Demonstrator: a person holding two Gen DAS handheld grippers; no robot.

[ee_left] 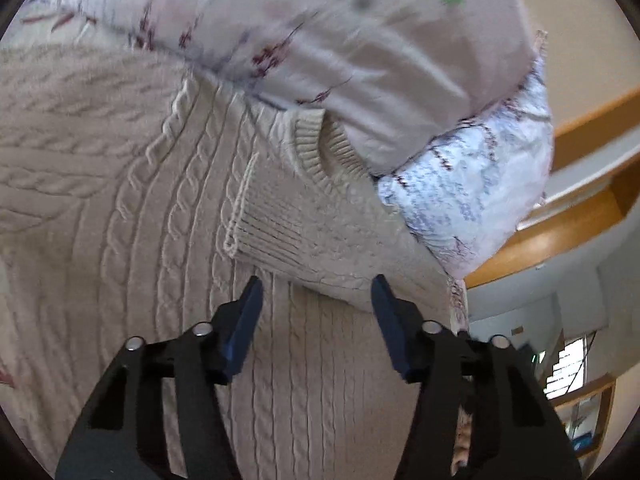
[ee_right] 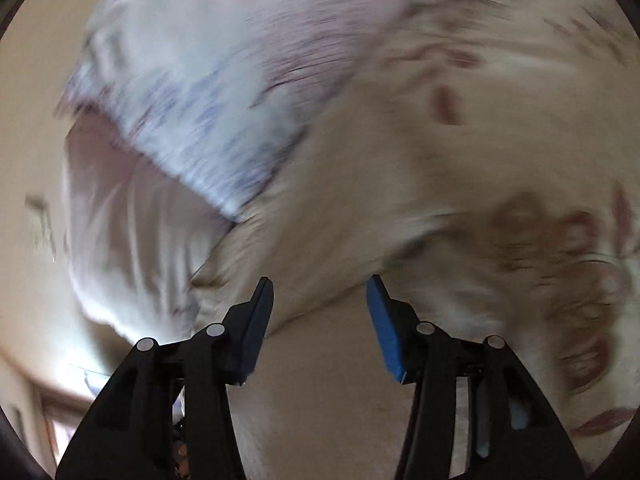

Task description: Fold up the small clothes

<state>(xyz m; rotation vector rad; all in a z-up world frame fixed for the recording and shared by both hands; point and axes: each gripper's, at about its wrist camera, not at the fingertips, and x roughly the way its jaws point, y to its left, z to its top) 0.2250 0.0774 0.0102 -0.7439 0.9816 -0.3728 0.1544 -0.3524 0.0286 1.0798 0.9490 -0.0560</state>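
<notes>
Blue-padded fingers of my left gripper [ee_left: 316, 292] stand wide apart with nothing between them, poised just over the beige cable-knit sweater [ee_left: 152, 208]. That sweater lies spread on the floral bedding [ee_left: 60, 8], its ribbed neckline [ee_left: 320, 152] tucked against a pillow [ee_left: 400, 60], and one ribbed sleeve cuff [ee_left: 272, 228] lies folded in across the chest, just ahead of my fingertips.

My right gripper [ee_right: 320, 292] is parted too and holds nothing; its view is badly smeared, so I only make out pale cloth and the pillow's blue-patterned edge [ee_right: 188, 128].

I judge the fold is partly made: one sleeve is in, the body not yet doubled. Next I need a fresh pinch on a side edge or the hem, both layers caught, then carry it across.

Count: one sweater, two pillows stacked in the left view, two grippers.
</notes>
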